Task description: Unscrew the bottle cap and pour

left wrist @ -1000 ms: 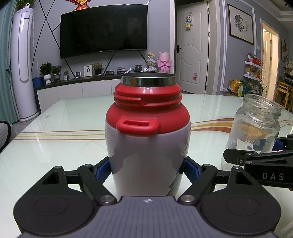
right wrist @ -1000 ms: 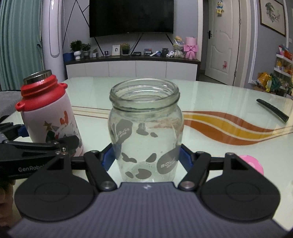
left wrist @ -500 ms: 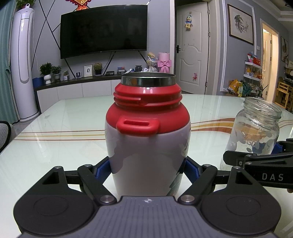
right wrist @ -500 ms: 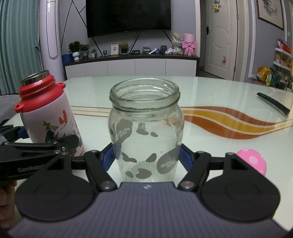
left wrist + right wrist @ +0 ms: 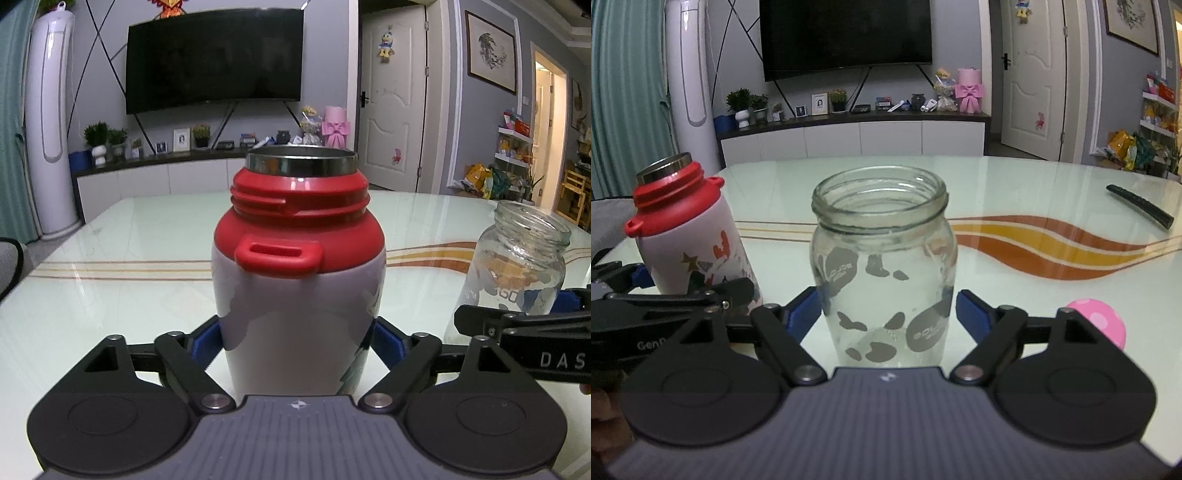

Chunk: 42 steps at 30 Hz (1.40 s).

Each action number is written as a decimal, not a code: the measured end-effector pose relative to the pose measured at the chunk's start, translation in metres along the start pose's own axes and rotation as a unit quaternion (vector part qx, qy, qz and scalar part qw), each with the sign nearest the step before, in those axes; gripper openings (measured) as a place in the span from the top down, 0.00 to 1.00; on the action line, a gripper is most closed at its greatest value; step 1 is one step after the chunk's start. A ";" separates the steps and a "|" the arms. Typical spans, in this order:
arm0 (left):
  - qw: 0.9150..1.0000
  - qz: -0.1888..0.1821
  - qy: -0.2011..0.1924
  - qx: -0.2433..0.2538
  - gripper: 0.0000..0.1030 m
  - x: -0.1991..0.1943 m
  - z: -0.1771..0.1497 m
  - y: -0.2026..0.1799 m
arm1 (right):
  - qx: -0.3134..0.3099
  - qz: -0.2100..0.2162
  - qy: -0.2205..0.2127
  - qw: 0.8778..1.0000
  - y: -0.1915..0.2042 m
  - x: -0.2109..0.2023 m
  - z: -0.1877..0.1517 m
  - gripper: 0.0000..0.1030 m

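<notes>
A white bottle with a red threaded neck and steel rim [image 5: 299,288] stands upright on the glass table, its cap off. My left gripper [image 5: 297,343] is shut on its lower body. The bottle also shows in the right wrist view [image 5: 694,243], at the left. A clear glass jar with grey cow spots [image 5: 884,266] stands open-mouthed; my right gripper [image 5: 886,314] is shut on its lower body. The jar also shows in the left wrist view [image 5: 517,269], at the right. A pink dotted cap [image 5: 1097,325] lies on the table right of the jar.
The pale glass table [image 5: 1034,192] has orange and yellow wave stripes. A black remote [image 5: 1141,210] lies at the far right. A TV wall and a low cabinet stand beyond the table.
The right gripper has tilted and shifted with the jar, so the jar sits lower and farther right in the left wrist view. The bottle and left gripper have not moved.
</notes>
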<state>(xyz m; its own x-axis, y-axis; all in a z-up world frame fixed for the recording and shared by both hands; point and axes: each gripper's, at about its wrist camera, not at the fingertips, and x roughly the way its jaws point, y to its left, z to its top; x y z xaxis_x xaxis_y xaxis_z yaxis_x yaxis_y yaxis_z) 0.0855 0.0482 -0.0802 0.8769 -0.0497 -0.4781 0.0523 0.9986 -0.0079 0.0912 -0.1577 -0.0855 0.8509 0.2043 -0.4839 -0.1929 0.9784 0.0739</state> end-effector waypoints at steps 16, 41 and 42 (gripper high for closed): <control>1.000 -0.001 -0.001 0.007 0.11 -0.019 -0.001 -0.002 | -0.002 -0.004 -0.014 1.000 -0.002 -0.020 0.001 0.15; 0.999 -0.017 -0.010 0.026 0.11 -0.070 -0.015 -0.035 | 0.004 -0.047 -0.047 0.998 -0.020 -0.072 -0.014 0.09; 0.999 -0.018 -0.010 0.027 0.11 -0.072 -0.016 -0.037 | 0.005 -0.048 -0.048 0.998 -0.020 -0.073 -0.015 0.09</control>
<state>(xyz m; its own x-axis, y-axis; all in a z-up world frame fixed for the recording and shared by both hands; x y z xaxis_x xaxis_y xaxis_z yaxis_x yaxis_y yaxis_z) 0.0130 0.0152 -0.0598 0.8836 -0.0863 -0.4602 0.1087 0.9938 0.0223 0.0259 -0.1931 -0.0646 0.9083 0.1107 -0.4034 -0.1037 0.9938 0.0393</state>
